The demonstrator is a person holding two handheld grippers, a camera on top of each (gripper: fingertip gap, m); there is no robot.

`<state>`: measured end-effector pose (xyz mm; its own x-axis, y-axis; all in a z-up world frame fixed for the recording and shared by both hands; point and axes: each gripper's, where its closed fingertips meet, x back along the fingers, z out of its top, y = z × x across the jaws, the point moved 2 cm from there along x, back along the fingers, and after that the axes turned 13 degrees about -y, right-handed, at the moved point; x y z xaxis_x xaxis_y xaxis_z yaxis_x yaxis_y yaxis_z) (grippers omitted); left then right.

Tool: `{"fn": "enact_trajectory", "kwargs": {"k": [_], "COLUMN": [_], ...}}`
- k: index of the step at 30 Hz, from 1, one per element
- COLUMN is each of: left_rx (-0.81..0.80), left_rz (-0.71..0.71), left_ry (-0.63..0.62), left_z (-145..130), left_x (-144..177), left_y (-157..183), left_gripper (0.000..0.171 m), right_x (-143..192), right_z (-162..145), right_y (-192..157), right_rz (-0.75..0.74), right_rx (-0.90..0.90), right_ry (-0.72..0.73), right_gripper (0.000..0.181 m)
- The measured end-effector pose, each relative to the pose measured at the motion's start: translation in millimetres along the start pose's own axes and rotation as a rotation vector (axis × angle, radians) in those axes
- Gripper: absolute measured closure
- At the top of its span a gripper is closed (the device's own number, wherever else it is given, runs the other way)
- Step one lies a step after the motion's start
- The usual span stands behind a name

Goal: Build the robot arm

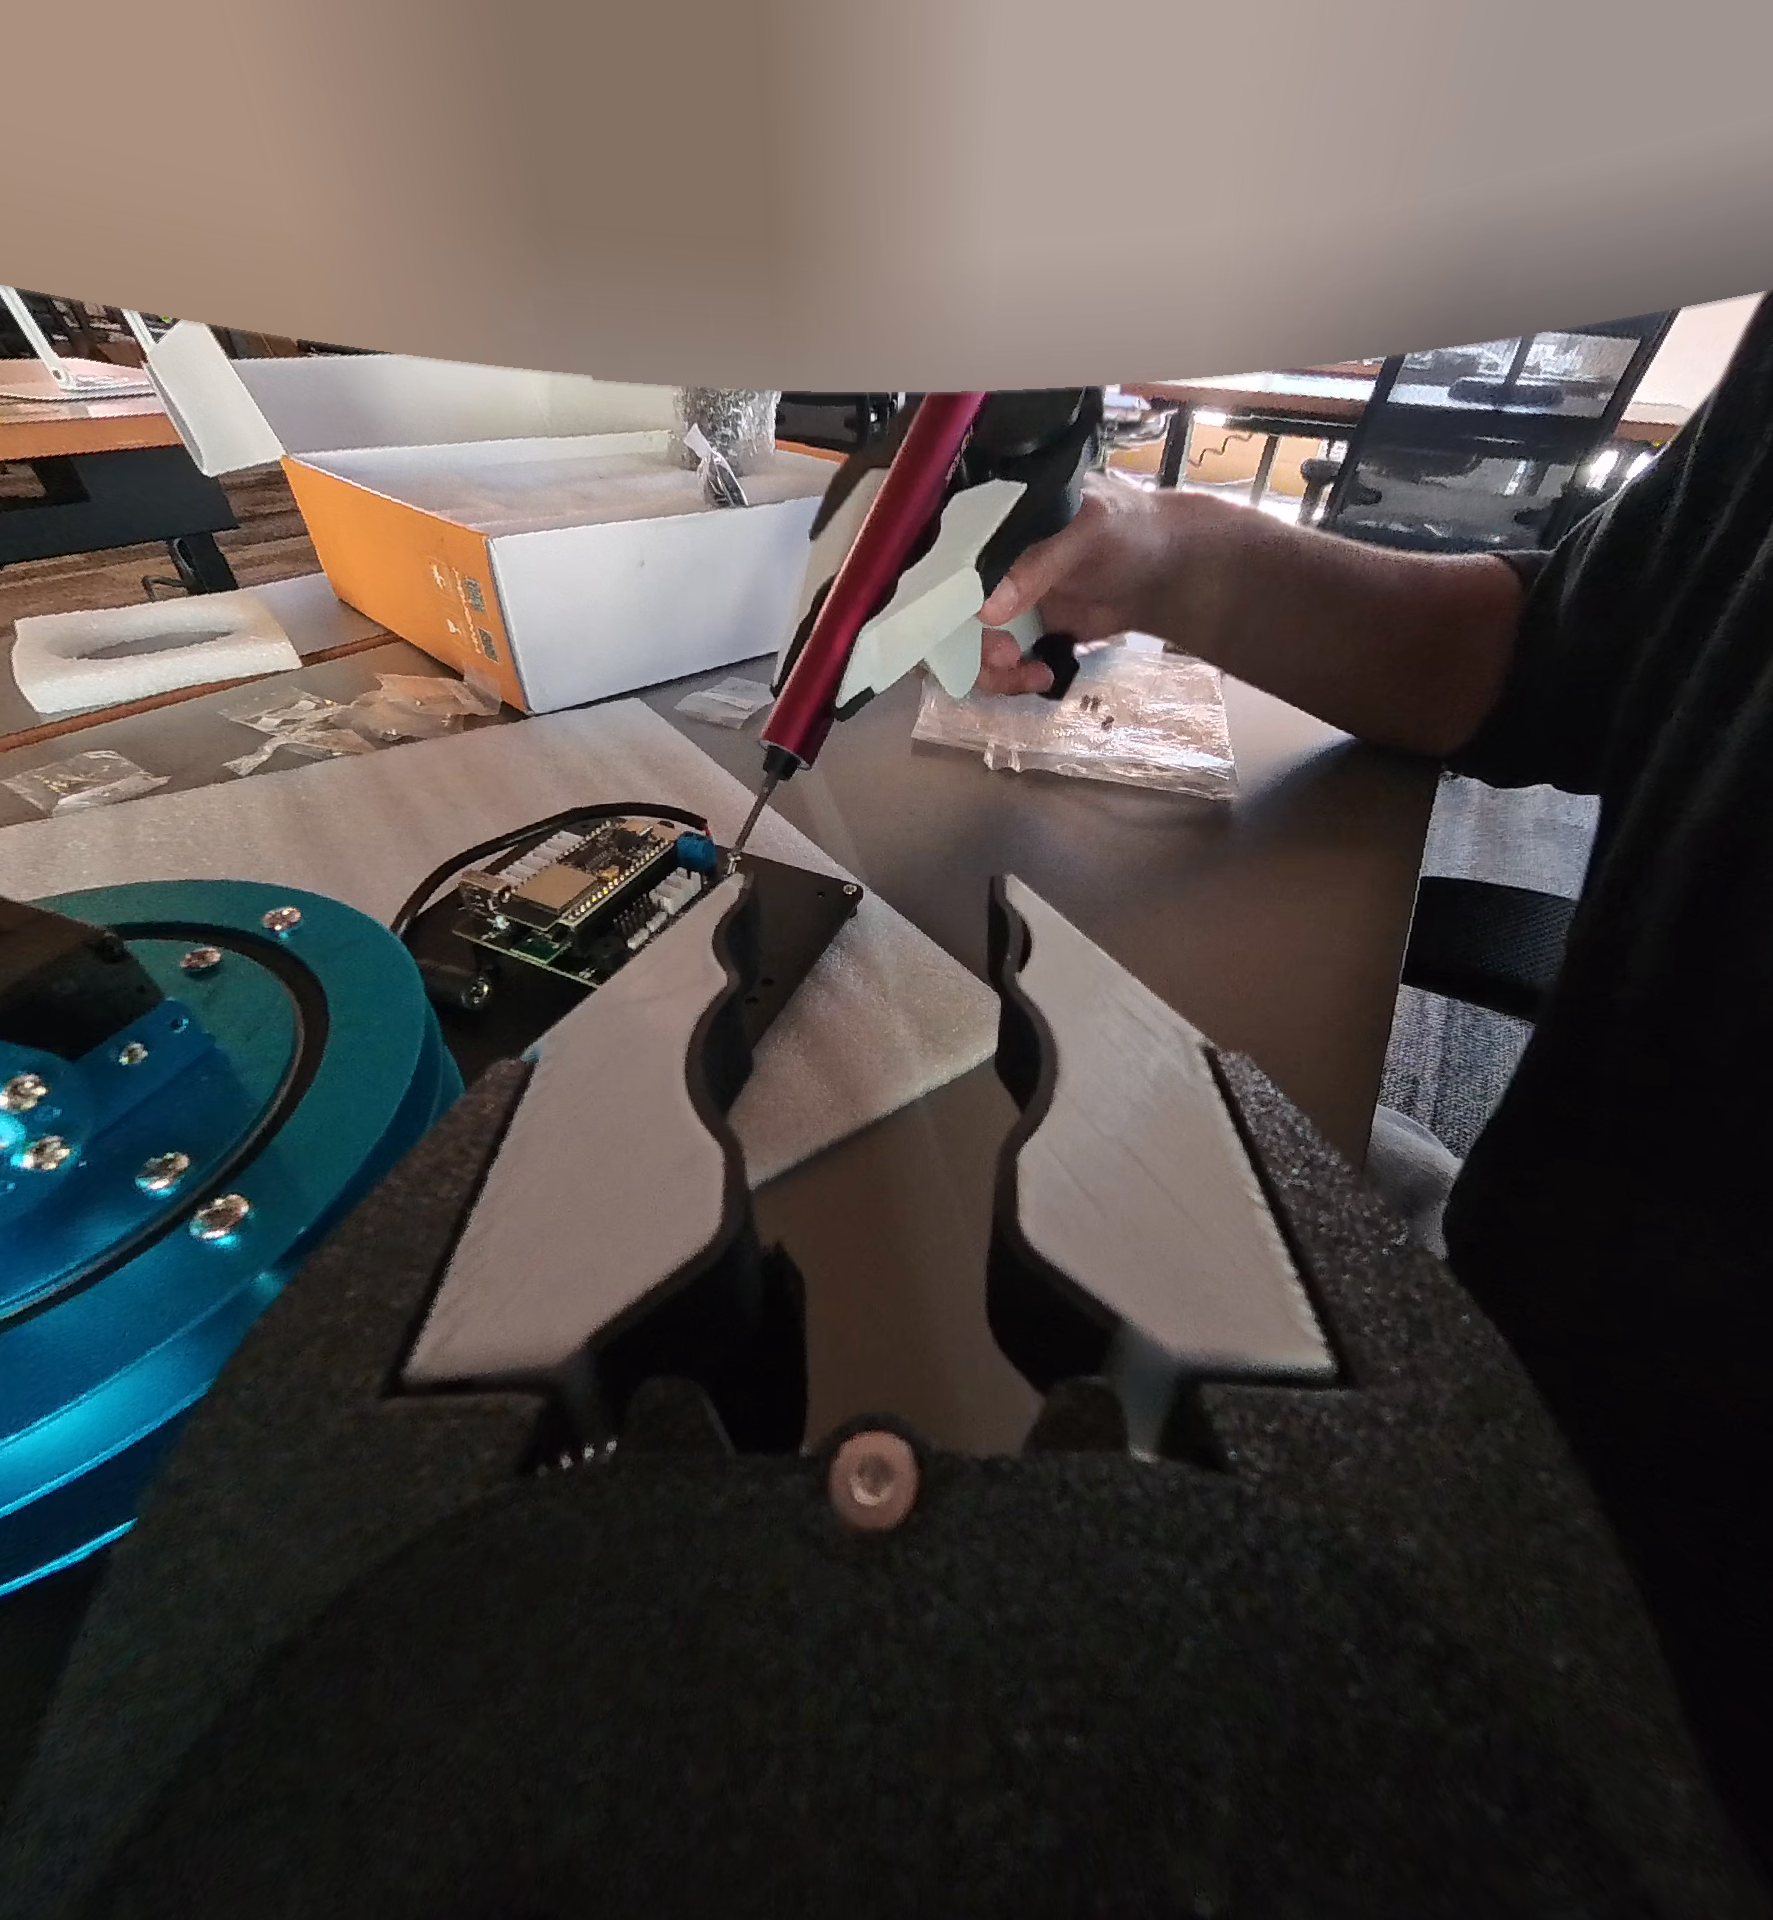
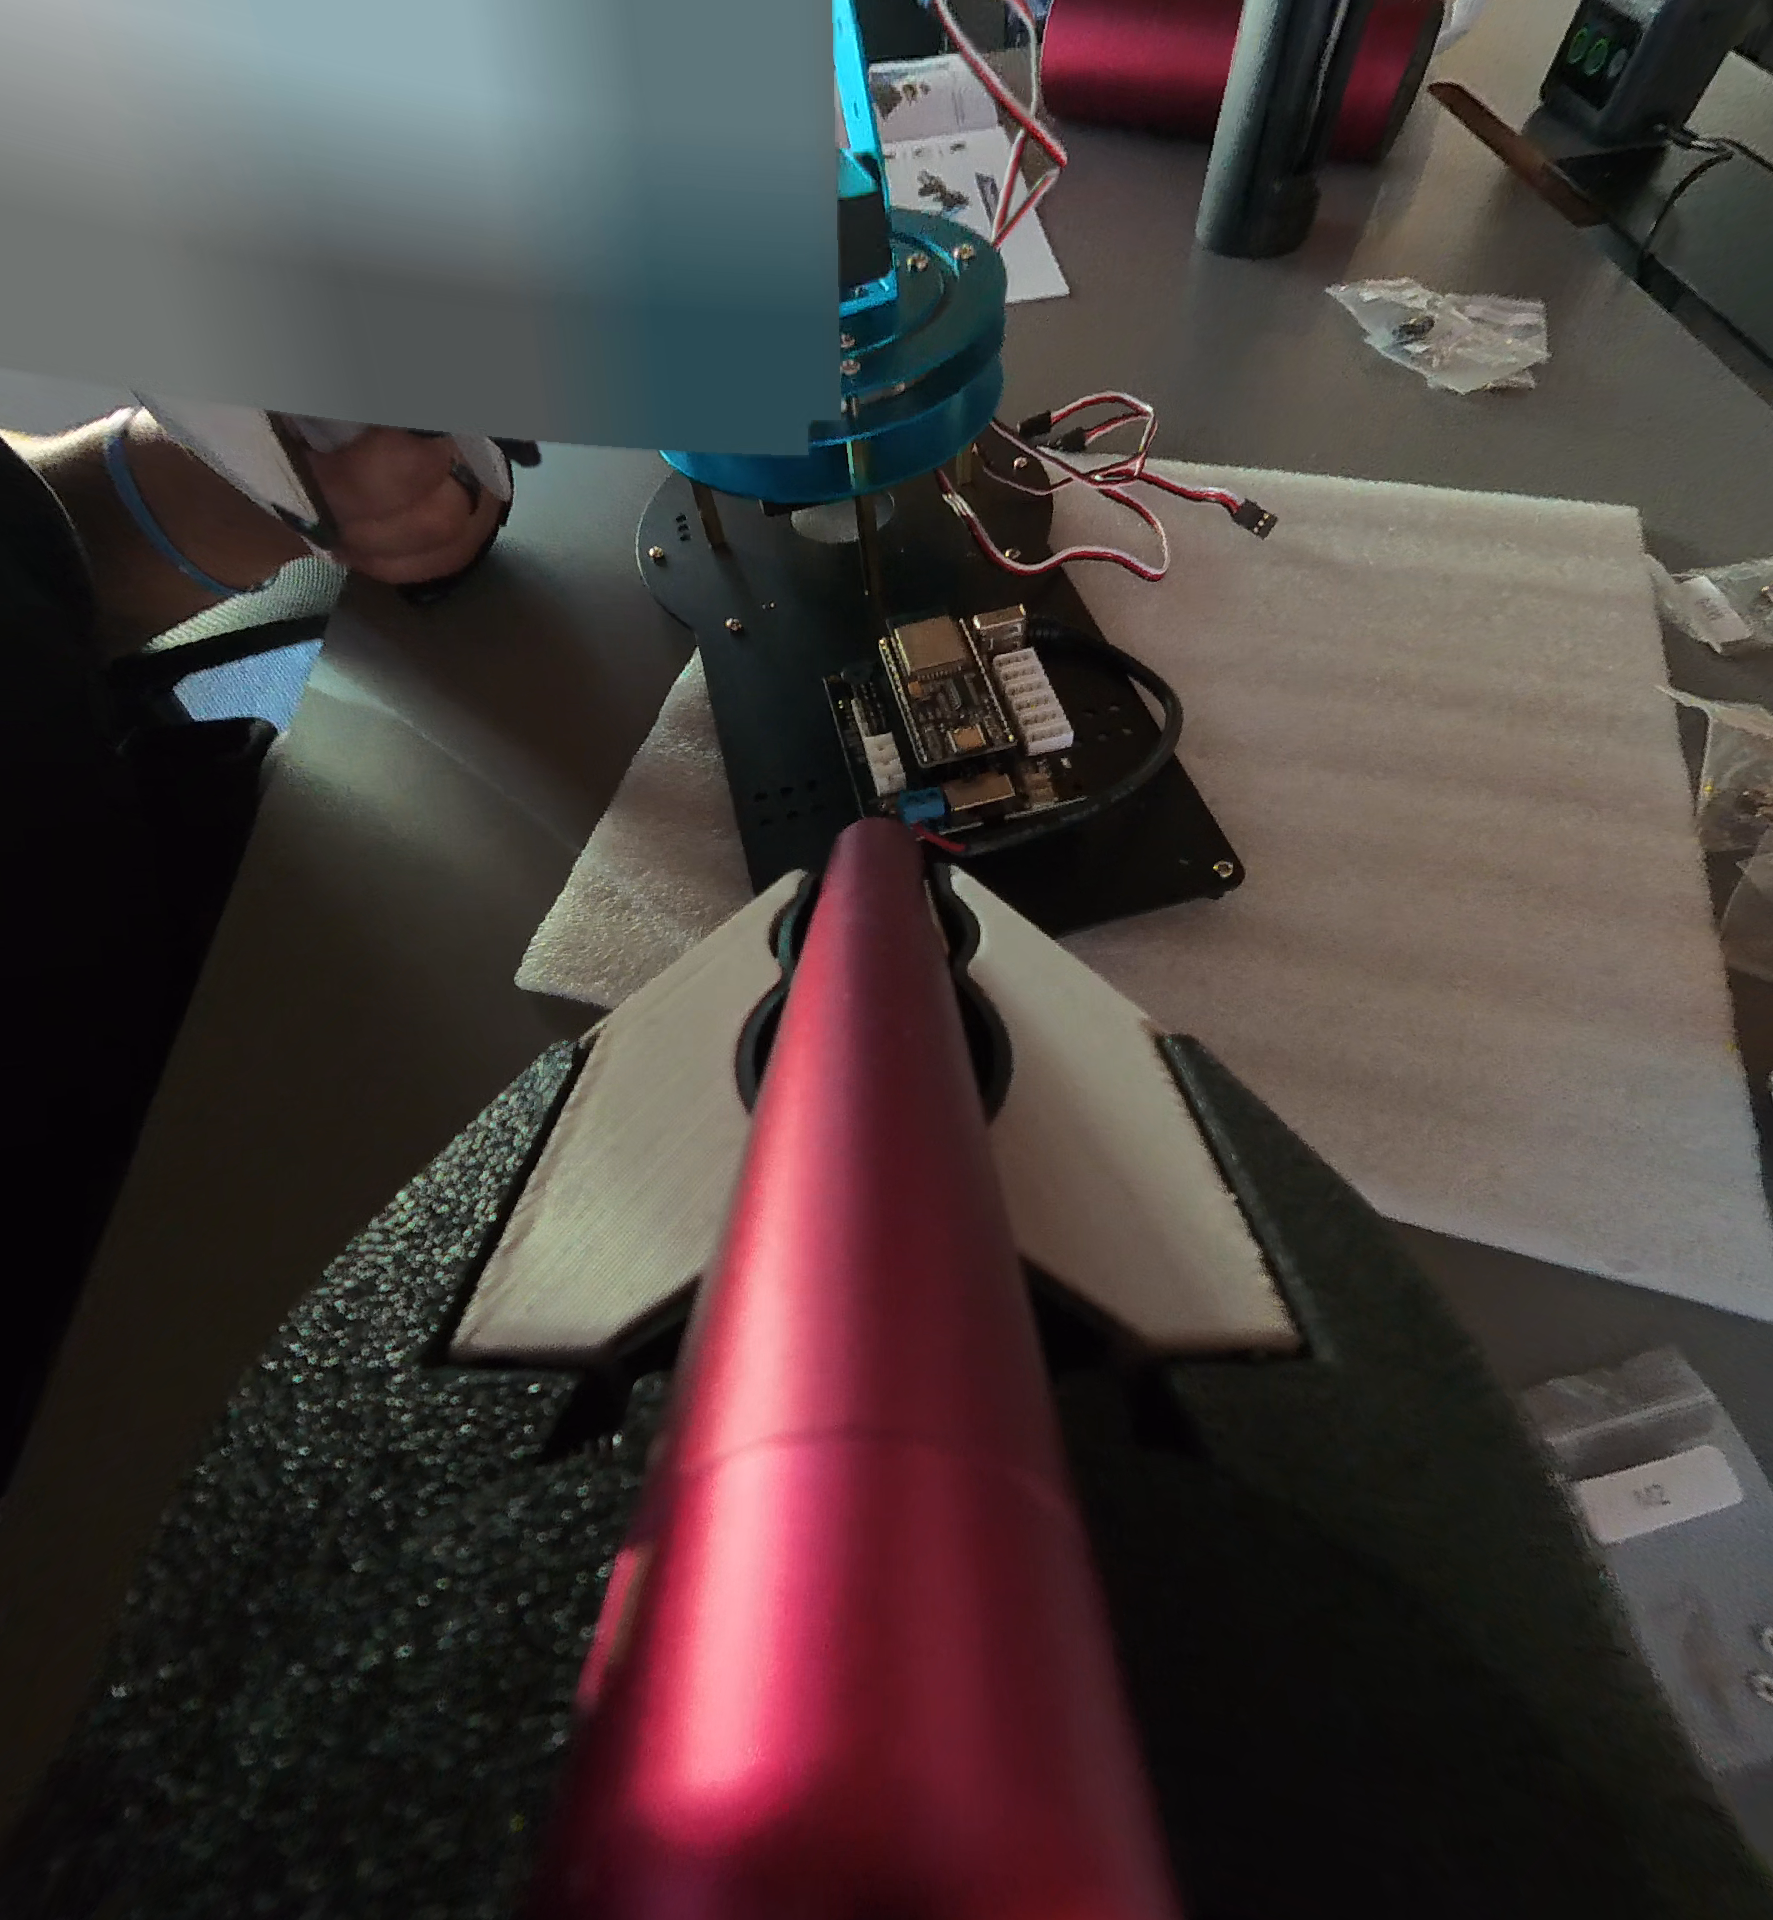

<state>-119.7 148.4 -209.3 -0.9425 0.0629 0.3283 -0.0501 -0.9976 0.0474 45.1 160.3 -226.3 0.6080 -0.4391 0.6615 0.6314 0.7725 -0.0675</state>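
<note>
My right gripper [image 2: 871, 894] is shut on a red electric screwdriver [image 2: 861, 1247]. In the left wrist view the screwdriver [image 1: 861, 582] slants down and its bit touches a screw at the corner of a circuit board [image 1: 581, 894]. The board [image 2: 955, 717] sits on a black base plate [image 2: 1121, 883]. My left gripper [image 1: 866, 904] is open and empty, low over the near end of the black plate [image 1: 809, 914]; its left finger covers part of the plate. A blue round turntable [image 1: 186, 1039] stands on the plate at my left.
A white foam sheet [image 2: 1381, 831] lies under the plate on a grey table [image 1: 1173, 935]. An orange and white open box [image 1: 570, 582] stands behind. Small plastic bags of parts [image 2: 1443, 332] lie around. Red-white wires [image 2: 1100, 499] trail from the turntable [image 2: 913, 343]. A person's arm [image 1: 1329, 613] reaches in. Left tips to right tips: about 15 cm. To reach the black plate [image 1: 809, 914] in a straight line is about 7 cm for my right fingers, about 12 cm for my left.
</note>
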Motion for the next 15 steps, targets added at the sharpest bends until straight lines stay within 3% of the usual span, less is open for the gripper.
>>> {"fn": "enact_trajectory", "kwargs": {"k": [12, 15], "left_rx": [0.053, 0.148], "left_rz": [0.004, 0.166], "left_ry": [-0.054, -0.164], "left_z": [-3.4, -10.9], "left_x": [-9.9, -30.9], "left_y": [-3.7, -24.7], "left_gripper": [0.128, 0.122], "right_x": [-3.4, -5.2], "right_z": [16.7, 22.7], "right_y": [-1.1, -0.7], "right_rz": [-0.022, -0.012], "right_rx": [0.086, 0.101], "right_ry": [-0.203, -0.289], "right_gripper": [0.159, 0.16]}}
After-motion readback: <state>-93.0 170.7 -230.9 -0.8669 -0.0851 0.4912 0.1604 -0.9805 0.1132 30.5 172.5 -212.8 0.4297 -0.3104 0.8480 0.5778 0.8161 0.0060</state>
